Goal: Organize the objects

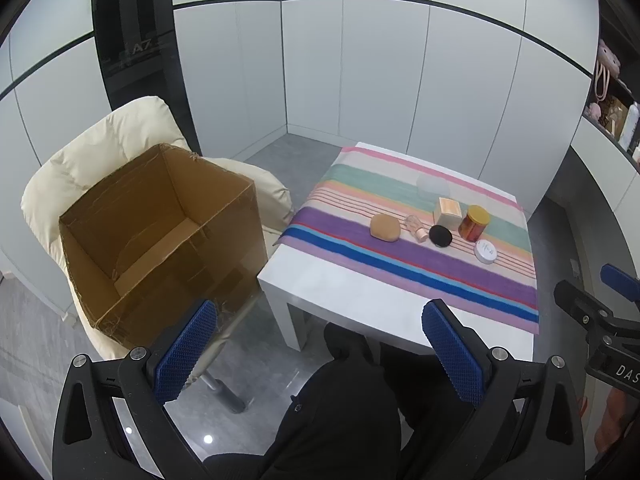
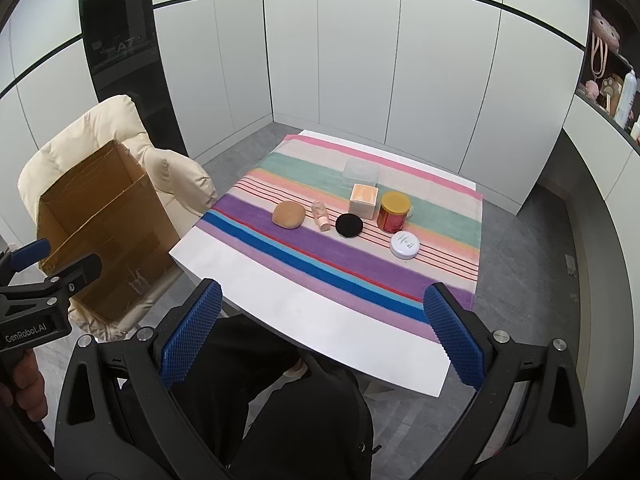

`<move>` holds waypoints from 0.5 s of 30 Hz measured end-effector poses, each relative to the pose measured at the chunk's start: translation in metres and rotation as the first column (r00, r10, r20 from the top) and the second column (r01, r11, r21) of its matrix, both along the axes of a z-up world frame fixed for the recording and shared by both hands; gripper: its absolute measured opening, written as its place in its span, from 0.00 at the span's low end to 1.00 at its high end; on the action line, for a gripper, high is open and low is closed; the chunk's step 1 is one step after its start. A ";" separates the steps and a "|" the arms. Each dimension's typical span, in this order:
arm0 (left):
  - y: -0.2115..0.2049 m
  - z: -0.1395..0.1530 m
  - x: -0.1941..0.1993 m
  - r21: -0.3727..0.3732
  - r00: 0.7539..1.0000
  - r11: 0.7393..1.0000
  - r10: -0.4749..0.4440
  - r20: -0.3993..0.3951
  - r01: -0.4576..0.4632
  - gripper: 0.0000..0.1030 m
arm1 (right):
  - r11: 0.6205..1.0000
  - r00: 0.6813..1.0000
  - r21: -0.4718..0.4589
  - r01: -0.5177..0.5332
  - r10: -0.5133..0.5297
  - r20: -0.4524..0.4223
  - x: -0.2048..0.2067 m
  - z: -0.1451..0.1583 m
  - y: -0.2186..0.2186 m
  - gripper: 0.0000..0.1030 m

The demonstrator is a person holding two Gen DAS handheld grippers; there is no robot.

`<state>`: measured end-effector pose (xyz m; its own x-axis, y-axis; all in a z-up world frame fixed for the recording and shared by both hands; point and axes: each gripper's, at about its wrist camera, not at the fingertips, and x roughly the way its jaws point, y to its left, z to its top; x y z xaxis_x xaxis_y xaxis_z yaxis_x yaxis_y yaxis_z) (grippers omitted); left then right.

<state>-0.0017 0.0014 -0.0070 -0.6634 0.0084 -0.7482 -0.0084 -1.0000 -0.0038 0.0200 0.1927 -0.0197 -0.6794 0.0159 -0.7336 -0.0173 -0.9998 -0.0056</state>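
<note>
Objects to sort sit in a loose cluster mid-cloth, well ahead of both tongs: tan rounded pad (image 2: 288,215), small clear bottle with pink cap (image 2: 321,216) lying on its side just right of it, flat black fuzzy disc (image 2: 349,225), cream cube box with peach top (image 2: 363,202), amber jar with gold lid (image 2: 394,212), flat white round tin (image 2: 405,244) nearest the right tong, frosted clear lidded tub (image 2: 360,173) furthest back

All rest on a striped woven cloth (image 2: 340,256) over a white square table (image 2: 320,332)

Open brown cardboard box (image 1: 160,236), taped corners, nothing visible inside, sits on a cream padded chair (image 1: 100,148) ahead-left of the left gripper (image 1: 320,352), apart from the table edge

Left gripper: jaws spread wide, blue ribbed pads, nothing between them. Right gripper (image 2: 322,328): same, released, nothing held

Dark-trousered knees (image 2: 280,400) below both tongs, tucked against the near table edge. White panelled wall behind; shelf with plush items far right
</note>
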 end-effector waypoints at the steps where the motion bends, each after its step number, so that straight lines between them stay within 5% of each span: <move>1: 0.001 0.000 0.000 -0.002 1.000 1.000 -0.002 0.000 0.002 1.00 | 1.000 1.000 0.000 -0.001 0.001 0.000 0.000 0.000 0.000 0.99; 15: 0.003 -0.002 -0.001 -0.002 1.000 1.000 0.001 0.007 -0.001 1.00 | 1.000 1.000 0.010 -0.007 0.007 -0.001 -0.003 0.002 -0.003 0.99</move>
